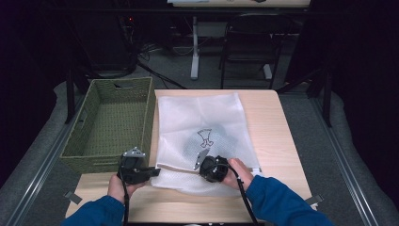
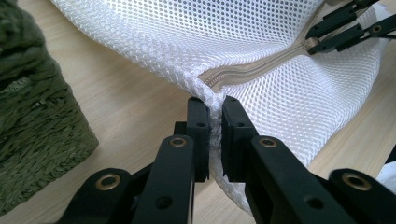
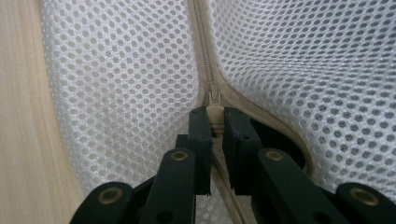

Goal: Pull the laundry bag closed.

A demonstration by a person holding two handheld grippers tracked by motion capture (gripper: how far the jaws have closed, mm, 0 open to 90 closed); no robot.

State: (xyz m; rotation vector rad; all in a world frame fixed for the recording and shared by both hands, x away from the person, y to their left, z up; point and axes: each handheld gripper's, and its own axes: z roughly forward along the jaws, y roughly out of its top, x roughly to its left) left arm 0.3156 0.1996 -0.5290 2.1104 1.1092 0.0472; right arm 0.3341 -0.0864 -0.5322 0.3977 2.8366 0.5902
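Note:
A white mesh bag (image 1: pixel 202 117) lies flat on the wooden table (image 1: pixel 275 127), its near edge folded up towards me. A dim dark shape (image 1: pixel 209 136) shows through the mesh. My left gripper (image 1: pixel 157 171) is shut on the bag's near left corner (image 2: pixel 205 93), just where the beige zipper (image 2: pixel 252 70) ends. In the left gripper view the jaws (image 2: pixel 214 105) pinch that mesh. My right gripper (image 1: pixel 201 169) is shut on the beige zipper pull (image 3: pixel 215 100) further right along the same edge. In the right gripper view the zipper tapes part behind the gripper (image 3: pixel 215 116).
A green woven basket (image 1: pixel 94 162) stands at the table's left, its corner (image 2: pixel 37 116) close beside my left gripper. Bare wood runs along the near edge and the right side of the table. A chair and a desk leg stand beyond the far edge.

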